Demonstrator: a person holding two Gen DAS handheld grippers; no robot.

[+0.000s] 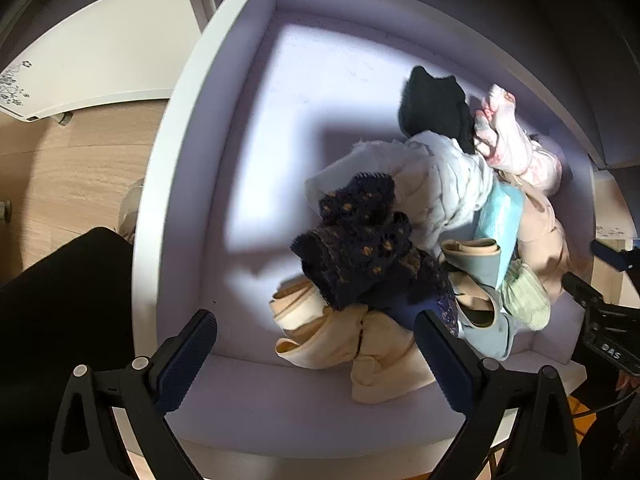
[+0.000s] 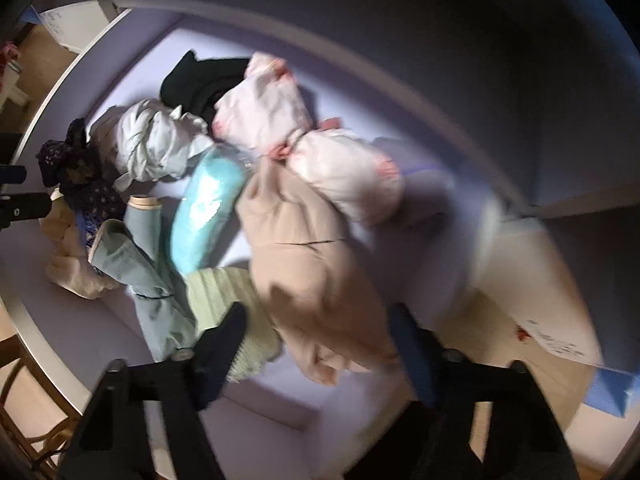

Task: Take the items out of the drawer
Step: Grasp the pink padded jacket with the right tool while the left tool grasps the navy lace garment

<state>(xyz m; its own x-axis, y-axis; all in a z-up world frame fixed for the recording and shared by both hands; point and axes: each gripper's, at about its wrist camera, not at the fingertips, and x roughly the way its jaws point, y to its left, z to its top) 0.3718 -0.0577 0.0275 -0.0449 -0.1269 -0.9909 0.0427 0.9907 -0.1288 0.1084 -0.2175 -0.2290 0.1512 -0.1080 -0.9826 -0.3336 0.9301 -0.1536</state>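
An open white drawer holds a heap of clothes on its right side. In the left wrist view my left gripper is open above the near end of the heap, over a cream garment and a dark navy knitted piece. In the right wrist view my right gripper is open and hovers over a beige garment, with a pale green ribbed piece beside its left finger. A pink-and-white bundle, a turquoise packet, a white garment and a black one lie further in.
The drawer's left half is bare floor lit by sun. Wooden flooring and a white panel lie left of the drawer. The other gripper shows at the right edge of the left wrist view. A chair frame stands lower left.
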